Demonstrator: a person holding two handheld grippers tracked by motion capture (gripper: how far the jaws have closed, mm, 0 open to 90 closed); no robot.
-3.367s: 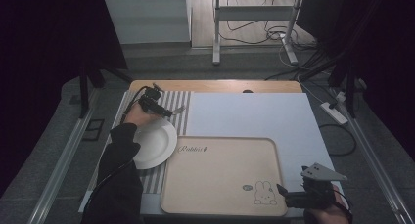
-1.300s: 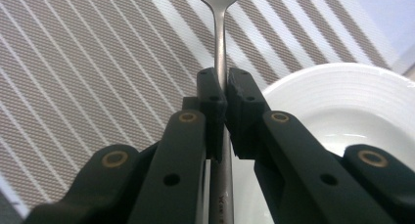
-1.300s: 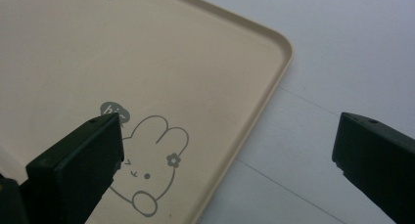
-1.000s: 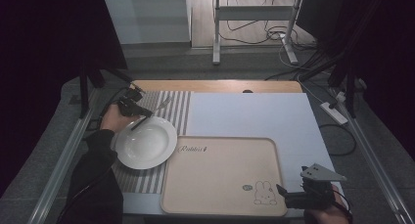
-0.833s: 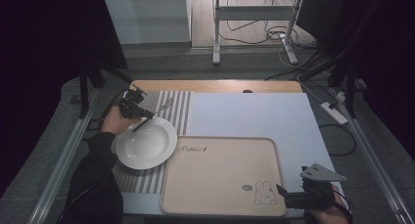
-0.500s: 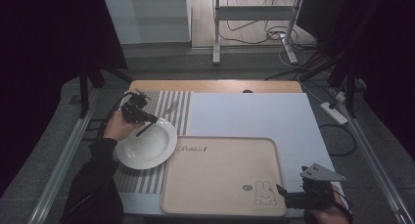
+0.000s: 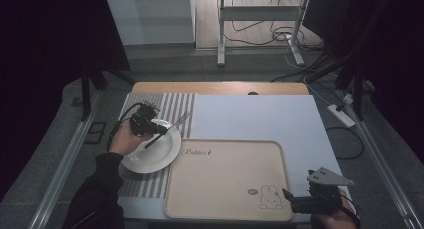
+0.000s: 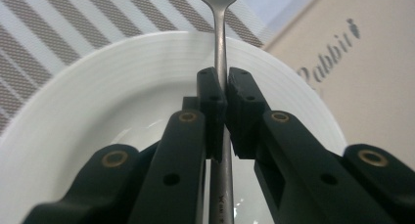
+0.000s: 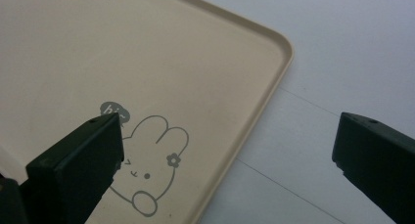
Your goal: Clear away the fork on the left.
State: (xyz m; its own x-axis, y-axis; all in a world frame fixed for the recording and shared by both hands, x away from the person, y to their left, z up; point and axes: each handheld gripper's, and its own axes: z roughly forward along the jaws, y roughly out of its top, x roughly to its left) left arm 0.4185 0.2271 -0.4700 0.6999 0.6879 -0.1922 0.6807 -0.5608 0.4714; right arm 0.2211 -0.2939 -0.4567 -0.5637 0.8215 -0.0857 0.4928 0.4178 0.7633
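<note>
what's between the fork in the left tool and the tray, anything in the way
Nothing visible blocks it. The left tool is shut on the fork, held over the white plate. The plate sits right beside the beige tray, whose surface is bare. The right tool is open over the tray's near right corner, away from that side.

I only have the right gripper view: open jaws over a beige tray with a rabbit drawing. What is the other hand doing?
Observer: The left gripper is shut on a fork by its handle.
Operator: Where is the fork?
Observer: Over a white plate, tines towards the striped mat.
Operator: Is the plate on the tray?
Observer: No, it sits on the mat, left of the tray.
</note>
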